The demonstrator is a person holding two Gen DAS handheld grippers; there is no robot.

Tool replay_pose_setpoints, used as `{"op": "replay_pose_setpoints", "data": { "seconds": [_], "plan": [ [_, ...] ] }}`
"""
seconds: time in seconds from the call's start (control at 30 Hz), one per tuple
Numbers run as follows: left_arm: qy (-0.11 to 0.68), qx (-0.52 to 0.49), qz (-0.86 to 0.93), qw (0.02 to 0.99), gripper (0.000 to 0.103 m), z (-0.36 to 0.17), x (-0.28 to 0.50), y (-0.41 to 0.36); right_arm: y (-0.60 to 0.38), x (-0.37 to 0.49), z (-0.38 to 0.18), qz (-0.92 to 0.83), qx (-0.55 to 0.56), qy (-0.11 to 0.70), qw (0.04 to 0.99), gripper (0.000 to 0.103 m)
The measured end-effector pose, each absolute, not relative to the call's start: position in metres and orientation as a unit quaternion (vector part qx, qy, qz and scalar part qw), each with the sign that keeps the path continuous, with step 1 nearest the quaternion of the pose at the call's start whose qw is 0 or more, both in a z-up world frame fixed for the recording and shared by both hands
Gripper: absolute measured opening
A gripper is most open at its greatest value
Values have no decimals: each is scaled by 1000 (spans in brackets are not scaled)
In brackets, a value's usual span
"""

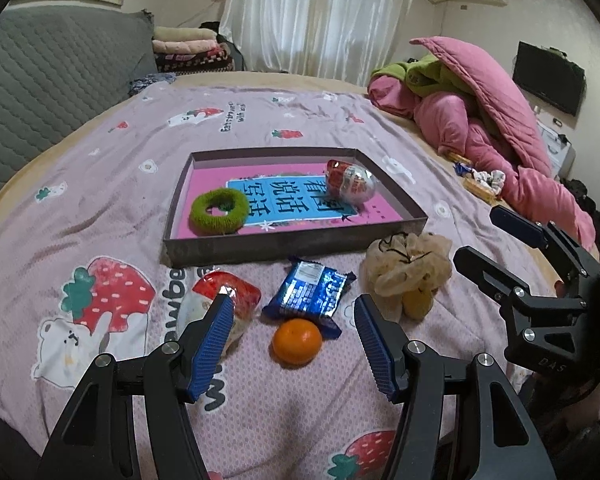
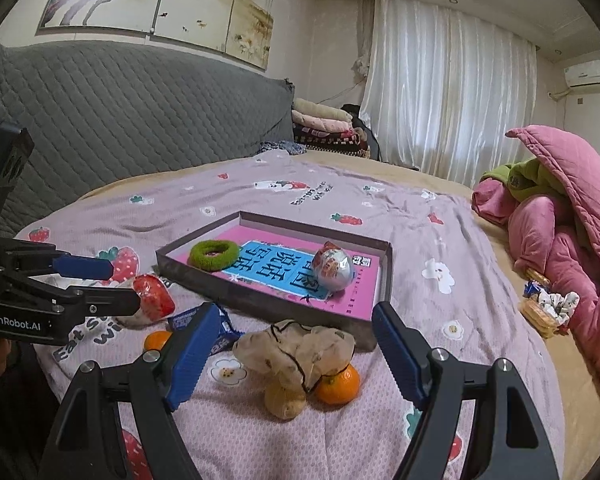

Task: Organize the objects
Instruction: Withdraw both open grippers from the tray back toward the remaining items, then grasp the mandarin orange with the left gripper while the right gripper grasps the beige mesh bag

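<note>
Left gripper [image 1: 294, 314] tilted down over orange [image 1: 297, 342], jaws spread and empty, right gripper [image 2: 292, 332] angled down above beige scrunchie [image 2: 296, 350], jaws also spread, holding nothing

tangerines [image 2: 337, 385]: 2 | foil eggs [image 1: 350, 182]: 2 | scrunchies [image 1: 219, 213]: 2 | biscuit pack [image 1: 309, 291]: 1 | tray [image 1: 236, 250]: 1

Left gripper [image 1: 294, 326] and right gripper [image 2: 292, 340] side by side (both angled downward), jaws spread, empty
</note>
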State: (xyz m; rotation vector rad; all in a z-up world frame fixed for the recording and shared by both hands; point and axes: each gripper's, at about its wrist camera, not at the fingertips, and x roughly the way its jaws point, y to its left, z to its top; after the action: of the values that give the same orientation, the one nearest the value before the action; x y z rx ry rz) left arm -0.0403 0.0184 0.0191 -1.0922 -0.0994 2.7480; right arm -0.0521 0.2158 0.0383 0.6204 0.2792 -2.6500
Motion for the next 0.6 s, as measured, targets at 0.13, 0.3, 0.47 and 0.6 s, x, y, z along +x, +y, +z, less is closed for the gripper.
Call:
{"op": "replay_pose_setpoints", "data": {
  "seconds": [0.13, 0.3, 0.47, 0.6],
  "plan": [
    [-32, -374, 922, 93, 64, 16, -39, 19, 218, -49, 35, -948, 228, 100, 200, 78],
    [-24, -382, 919, 98, 64, 10, -34, 24, 217, -47, 30, -945, 236, 110, 197, 78],
    [-16, -392, 914, 106, 64, 3, -30, 30, 216, -45, 26, -943, 243, 117, 195, 78],
    [-10, -399, 911, 105, 64, -4, -29, 30, 217, -43, 22, -942, 248, 123, 190, 78]
  ]
}}
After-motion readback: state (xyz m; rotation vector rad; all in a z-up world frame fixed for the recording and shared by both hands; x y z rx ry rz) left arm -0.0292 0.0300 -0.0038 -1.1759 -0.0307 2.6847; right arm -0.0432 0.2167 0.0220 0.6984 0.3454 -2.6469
